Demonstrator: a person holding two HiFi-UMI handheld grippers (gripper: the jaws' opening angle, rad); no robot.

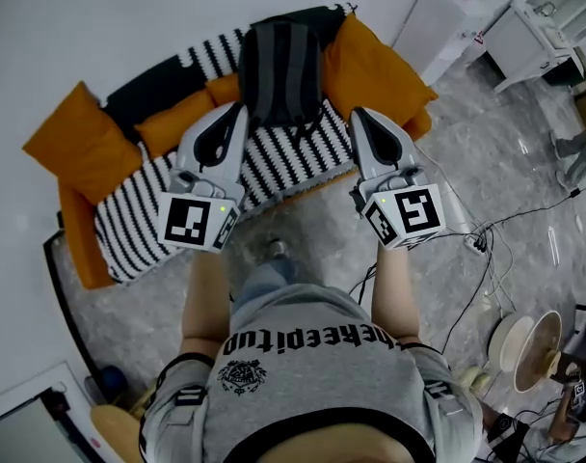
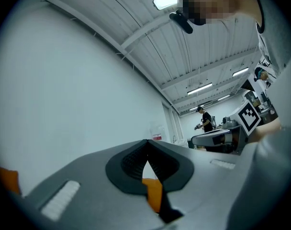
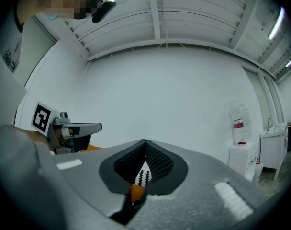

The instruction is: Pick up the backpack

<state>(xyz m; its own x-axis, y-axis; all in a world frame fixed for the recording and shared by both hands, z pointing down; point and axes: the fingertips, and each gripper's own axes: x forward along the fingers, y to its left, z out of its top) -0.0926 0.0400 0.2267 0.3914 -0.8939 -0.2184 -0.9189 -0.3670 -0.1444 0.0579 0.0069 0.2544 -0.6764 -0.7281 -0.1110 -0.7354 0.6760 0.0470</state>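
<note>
Dark grey fabric backpack [image 1: 281, 70] lay on the black-and-white striped sofa [image 1: 303, 157], dead ahead, its long axis running away from you. Your left gripper [image 1: 237, 112] and right gripper [image 1: 356, 116] flanked it about equally near, both closed, both empty.

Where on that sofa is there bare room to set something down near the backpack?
The black-and-white striped sofa cover lies bare in front of the black backpack and leftward below the orange cushions. Grey floor at right is crowded with cables.
</note>
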